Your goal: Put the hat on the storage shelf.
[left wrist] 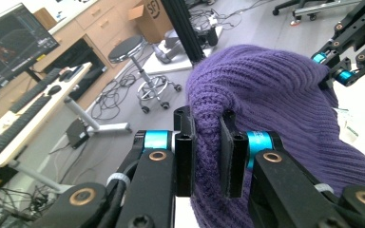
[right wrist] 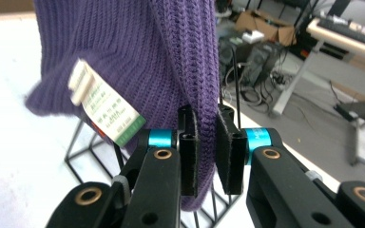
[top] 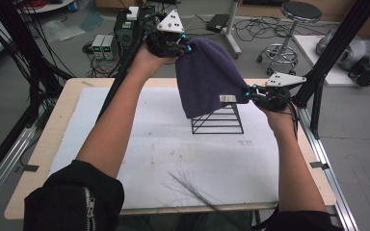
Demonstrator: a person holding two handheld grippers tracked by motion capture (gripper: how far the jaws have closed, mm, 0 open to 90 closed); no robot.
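While its white tag [right wrist: 105, 111] stays unreadable, purple beanie [top: 206, 77] pinched between left claw [left wrist: 208, 156] and right claw [right wrist: 206, 152].

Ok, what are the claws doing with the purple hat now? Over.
Left claw and right claw both shut on purple hat. Hat held up over wire rack. Nothing in the way.

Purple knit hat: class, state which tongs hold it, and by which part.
Both hold the purple knit hat: the left tongs pinch a fold near its crown, the right tongs its lower edge by the label.
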